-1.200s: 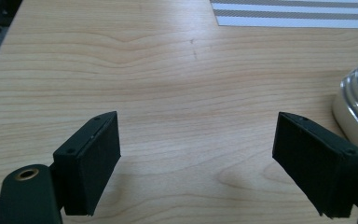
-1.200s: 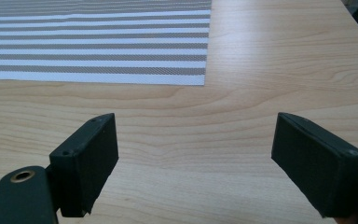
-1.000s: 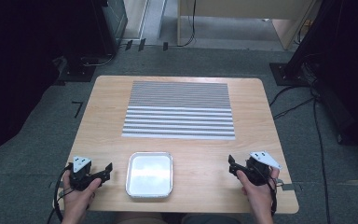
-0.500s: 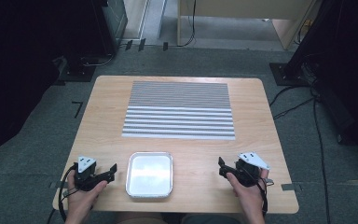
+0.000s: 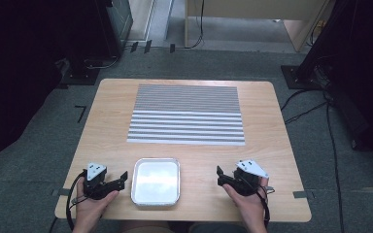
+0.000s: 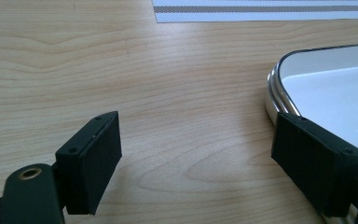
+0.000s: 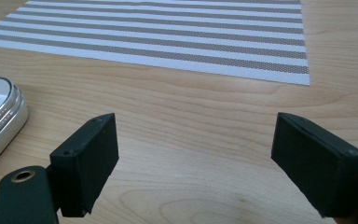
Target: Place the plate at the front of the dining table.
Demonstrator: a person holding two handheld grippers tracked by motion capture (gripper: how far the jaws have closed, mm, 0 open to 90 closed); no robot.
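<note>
A shallow, empty metal tray [image 5: 156,180] lies near the table's front edge, between my two grippers. A person's left hand holds my left gripper [image 5: 122,179] just left of the tray, open and pointing at it. In the left gripper view the left gripper [image 6: 196,140] has bare wood between its jaws, with the tray's rim [image 6: 274,93] beside the right jaw. My right gripper [image 5: 219,176], held in the right hand, is open a short way right of the tray. The right gripper [image 7: 196,140] shows only wood between its jaws, and the tray's corner [image 7: 2,116] lies off to the left.
A grey-and-white striped placemat [image 5: 187,114] covers the middle and far part of the wooden table [image 5: 272,145]; its edge is visible as the placemat [image 6: 261,11] and the placemat [image 7: 168,37]. Dark stands and cables [image 5: 320,97] are on the floor around the table.
Both hands have drawn inward towards the tray. The right gripper has moved further left; the left has moved a little right. Both stayed open.
</note>
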